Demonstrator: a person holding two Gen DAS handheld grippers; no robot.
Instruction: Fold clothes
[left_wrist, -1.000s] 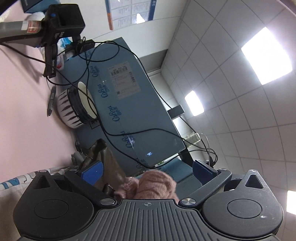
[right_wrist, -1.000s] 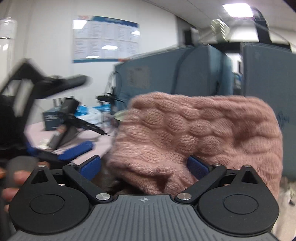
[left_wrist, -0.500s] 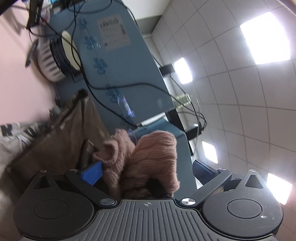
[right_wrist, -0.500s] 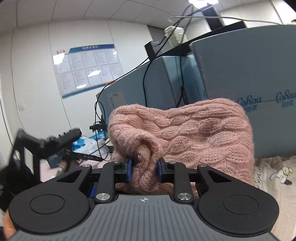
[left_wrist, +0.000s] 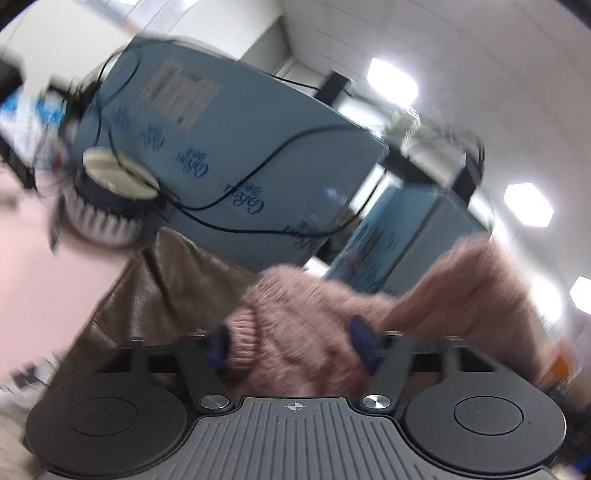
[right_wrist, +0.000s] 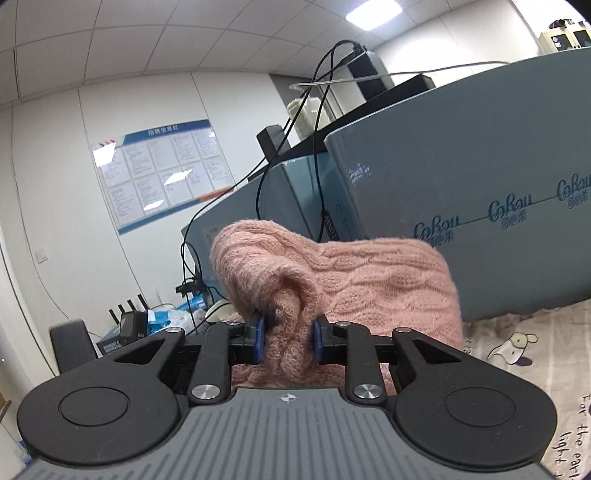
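Right claw (right_wrist: 287, 341): clenched on a bunched fold of the pink knit sweater (right_wrist: 369, 273), blue pads pressing from both sides. Left claw (left_wrist: 293, 341): also gripping the pink knit sweater (left_wrist: 295, 332), with a thicker wad of fabric and a ribbed cuff between its pads; this view is motion-blurred. The garment is held aloft between both claws, in front of the blue cartons (right_wrist: 480, 229), above a printed cloth (right_wrist: 517, 350) and a brown garment (left_wrist: 166, 284).

Handling: the cable knit appears soft, light and stretchy. It will likely sag and slip under tension. Recommended hold: seams, shoulders or hem edges, not loose mid-panel bunches, so that folds fall straight.
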